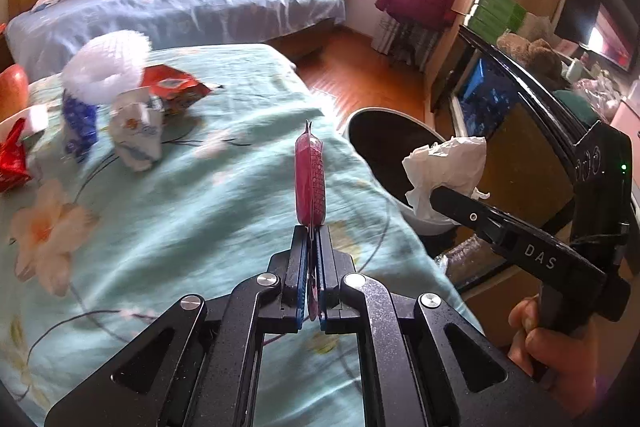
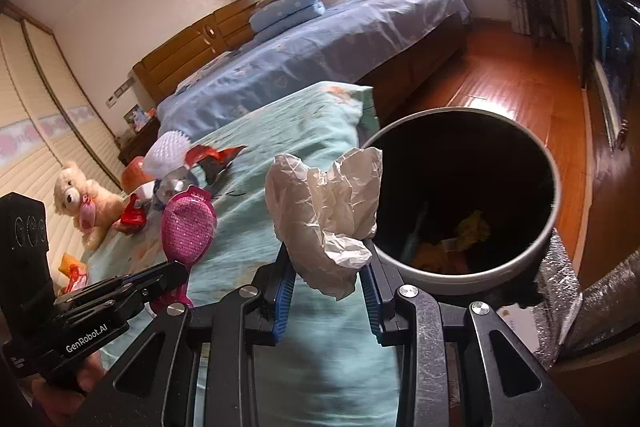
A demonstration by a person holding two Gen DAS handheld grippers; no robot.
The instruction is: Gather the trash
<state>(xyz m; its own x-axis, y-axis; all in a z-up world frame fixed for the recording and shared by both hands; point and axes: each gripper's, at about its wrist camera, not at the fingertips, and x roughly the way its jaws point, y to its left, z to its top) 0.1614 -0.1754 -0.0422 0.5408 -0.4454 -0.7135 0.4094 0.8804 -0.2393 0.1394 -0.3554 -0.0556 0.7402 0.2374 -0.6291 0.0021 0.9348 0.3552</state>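
Carrying step of trash collection, both hands loaded. The left claw (image 1: 310, 227) is fully closed on the handle of a pink hairbrush (image 1: 309, 179), which stands edge-on above the floral bedspread (image 1: 200, 227), short of the trash bin (image 1: 384, 139). The right claw (image 2: 326, 267) is narrowly parted and clamped on a crumpled white tissue (image 2: 324, 211), held just beside the near rim of the trash bin (image 2: 500, 275) but, judging from the right wrist view, not yet over its mouth. The bin stands on the wooden floor beside the bed's edge and already holds yellowish scraps at its bottom. Farther from the bin, on the bedspread, lie more items: a crumpled white wrapper (image 1: 136, 135), a red snack bag (image 1: 176, 87) and a white foam fruit net (image 1: 106, 67).

The next move likely calls for bringing the tissue over the bin's opening before parting the right claw, since a light tissue released at the rim could drift onto the bed or floor. Whether the hairbrush counts as trash cannot be told.
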